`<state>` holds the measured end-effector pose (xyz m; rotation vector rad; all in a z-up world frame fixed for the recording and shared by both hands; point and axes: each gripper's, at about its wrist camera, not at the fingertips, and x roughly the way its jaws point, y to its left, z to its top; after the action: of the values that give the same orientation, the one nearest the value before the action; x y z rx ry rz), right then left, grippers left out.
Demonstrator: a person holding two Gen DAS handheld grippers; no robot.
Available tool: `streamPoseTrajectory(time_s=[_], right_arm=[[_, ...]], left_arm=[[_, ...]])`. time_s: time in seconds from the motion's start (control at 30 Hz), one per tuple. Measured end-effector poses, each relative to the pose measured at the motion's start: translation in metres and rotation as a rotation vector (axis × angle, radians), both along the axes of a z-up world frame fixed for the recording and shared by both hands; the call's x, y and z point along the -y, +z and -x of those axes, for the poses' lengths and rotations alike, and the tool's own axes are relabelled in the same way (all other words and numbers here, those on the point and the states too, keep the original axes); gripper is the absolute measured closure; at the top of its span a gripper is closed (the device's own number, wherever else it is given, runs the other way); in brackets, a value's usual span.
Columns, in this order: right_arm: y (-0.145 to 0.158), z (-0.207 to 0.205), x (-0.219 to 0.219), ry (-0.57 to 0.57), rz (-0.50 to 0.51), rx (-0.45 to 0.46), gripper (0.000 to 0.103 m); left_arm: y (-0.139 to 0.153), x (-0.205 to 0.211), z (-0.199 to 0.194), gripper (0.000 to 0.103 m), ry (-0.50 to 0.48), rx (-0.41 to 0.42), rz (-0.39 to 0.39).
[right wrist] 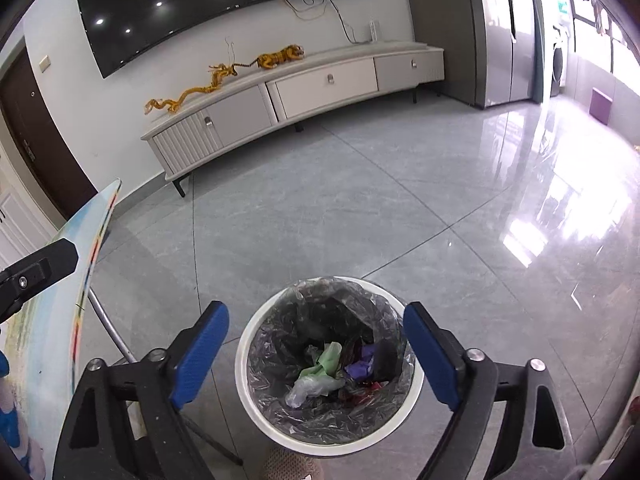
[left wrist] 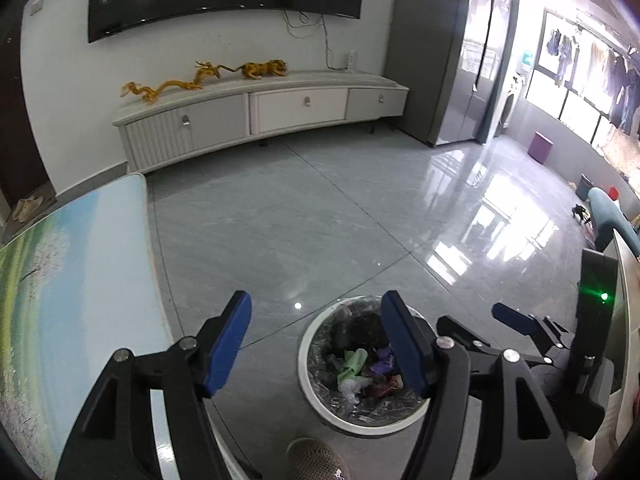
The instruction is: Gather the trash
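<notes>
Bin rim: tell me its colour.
White, around a clear plastic liner. The bin shows best in the right wrist view.

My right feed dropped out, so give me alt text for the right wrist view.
The right tongs hang open and empty directly above a white trash bin lined with clear plastic, holding green, purple and clear wrappers. Beyond it lie grey floor tiles, a low white TV cabinet and a wall-mounted TV.

Shiny gray floor (right wrist: 360, 208) with a white trash bin (right wrist: 244, 376) and a long white cabinet (right wrist: 304, 92) standing on it.
</notes>
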<state>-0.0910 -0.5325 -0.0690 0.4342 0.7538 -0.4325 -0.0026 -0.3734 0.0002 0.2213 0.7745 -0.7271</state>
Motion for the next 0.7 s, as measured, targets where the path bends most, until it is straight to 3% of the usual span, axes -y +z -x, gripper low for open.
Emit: streamPoseTrajectory(time_s=[0.13,0.43,0.5,0.57,0.7], right_arm=[[0.023,0.003,-0.024,0.009,0.046,0.050,0.000],[0.088,-0.001,-0.094,0.107,0.181,0.180,0.000],[0.099,-0.002,-0.108,0.125,0.203,0.205,0.000],[0.111,-0.002,-0.122,0.144,0.224,0.230,0.000],[0.131,0.001,-0.148,0.172,0.263,0.271,0.000]], left_arm=[[0.015,-0.037,0.004,0.037,0.091,0.067,-0.008],[0.057,-0.132,0.013,0.037,0.307,0.231,0.002],[0.066,-0.153,0.015,0.034,0.348,0.257,0.008],[0.074,-0.172,0.020,0.022,0.385,0.283,0.019],[0.091,-0.207,0.030,0.018,0.444,0.323,0.058]])
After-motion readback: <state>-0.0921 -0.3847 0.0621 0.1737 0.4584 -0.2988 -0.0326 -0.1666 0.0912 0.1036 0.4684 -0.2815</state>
